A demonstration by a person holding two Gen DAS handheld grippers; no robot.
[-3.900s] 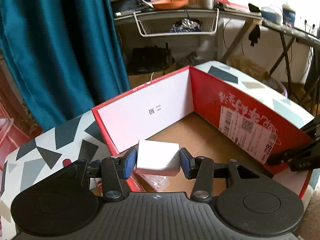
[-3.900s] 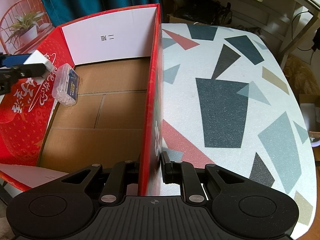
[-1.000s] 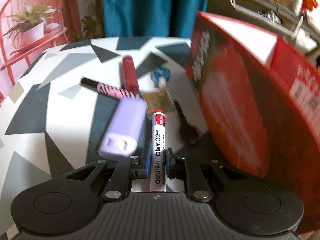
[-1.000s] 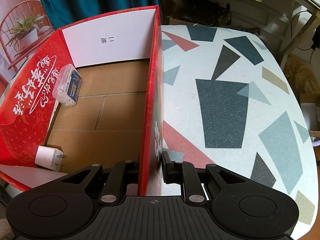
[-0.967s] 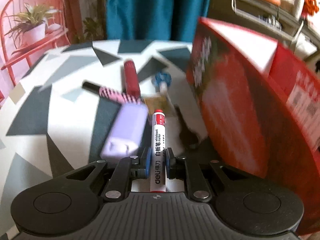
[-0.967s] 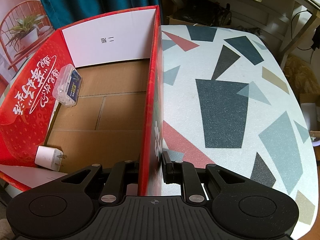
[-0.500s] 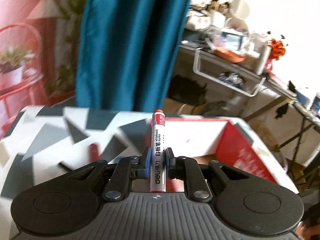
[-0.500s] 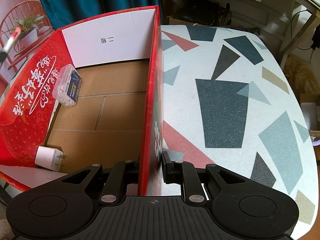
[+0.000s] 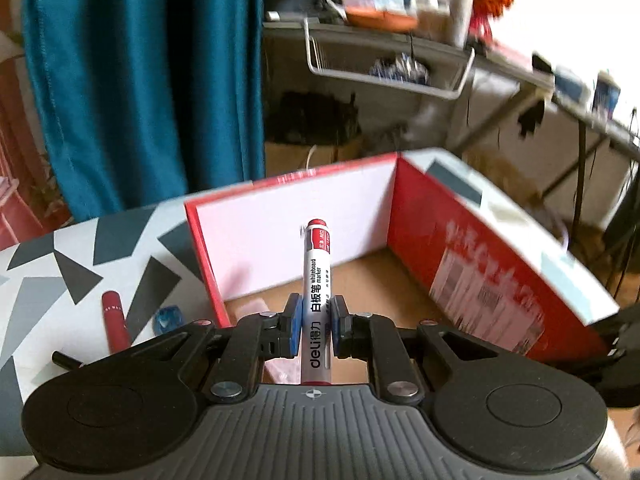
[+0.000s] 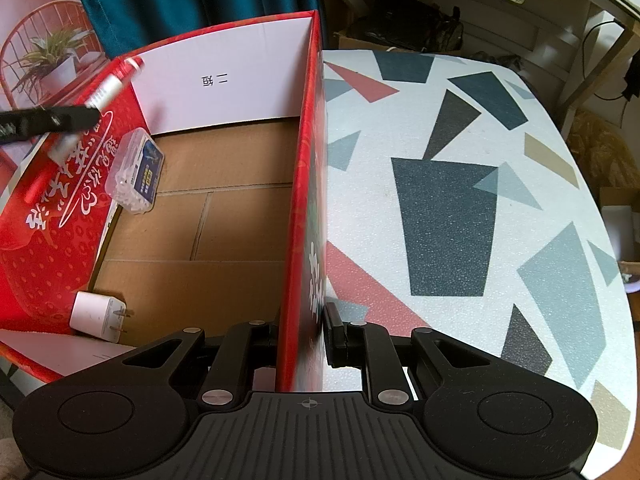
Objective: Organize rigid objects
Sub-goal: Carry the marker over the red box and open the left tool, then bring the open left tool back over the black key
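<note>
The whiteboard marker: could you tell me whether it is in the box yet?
Not yet: the whiteboard marker is clamped in the left gripper, held above the red box.

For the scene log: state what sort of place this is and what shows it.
Probably a lived-in home room used as a workspace. A teal curtain hangs behind a table with a terrazzo-pattern top, a cluttered desk with a wire basket stands beyond, and a potted plant sits on a red shelf.

Beyond the work I see a teal fabric curtain (image 9: 140,80) hanging at the back left. Right of it, a white wire basket (image 9: 384,68) hangs under a cluttered grey shelf (image 9: 400,36). A potted green plant (image 10: 52,60) sits on a red wire chair (image 10: 28,46).
</note>
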